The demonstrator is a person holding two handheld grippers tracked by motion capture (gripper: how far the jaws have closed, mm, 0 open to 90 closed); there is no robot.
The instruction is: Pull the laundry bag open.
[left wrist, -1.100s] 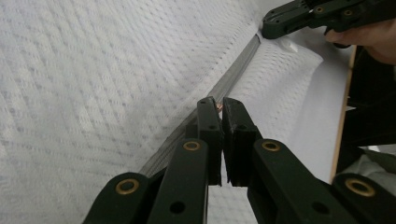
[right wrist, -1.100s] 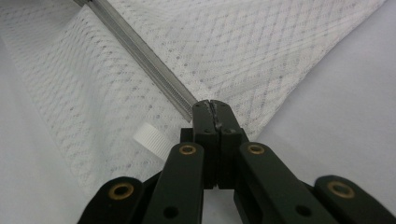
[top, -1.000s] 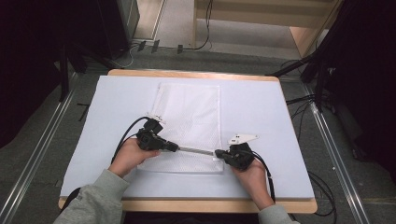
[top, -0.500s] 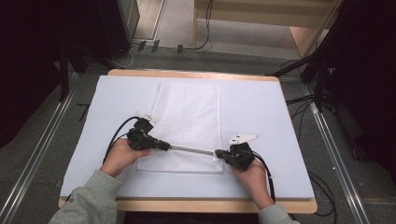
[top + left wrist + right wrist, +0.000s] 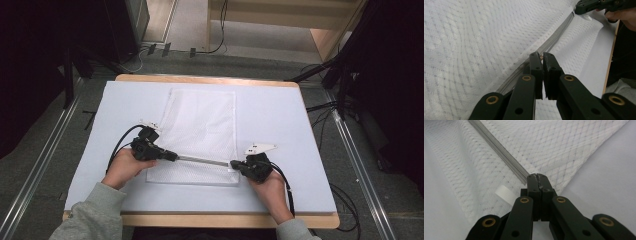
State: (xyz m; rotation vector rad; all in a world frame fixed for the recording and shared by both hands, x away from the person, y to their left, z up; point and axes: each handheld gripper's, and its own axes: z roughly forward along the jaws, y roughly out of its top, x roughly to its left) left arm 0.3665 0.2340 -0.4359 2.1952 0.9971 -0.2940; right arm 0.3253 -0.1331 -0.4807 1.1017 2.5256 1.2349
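Zipper (image 5: 202, 160) runs straight between both grippers, left gripper (image 5: 171, 156) clamped on its slider, right gripper (image 5: 234, 164) clamped on the mesh bag's (image 5: 202, 120) end.

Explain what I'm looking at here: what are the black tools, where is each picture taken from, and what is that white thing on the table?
A person holds a two-jaw hand tool in each hand. The high view looks down on the table. The other two pictures come from cameras riding on each tool, looking along its black jaws. A white mesh bag lies flat on the table, with a grey zipper across its near end. The left gripper is closed at one end of the zipper, seemingly on the slider; the right gripper pinches the bag at the other end.
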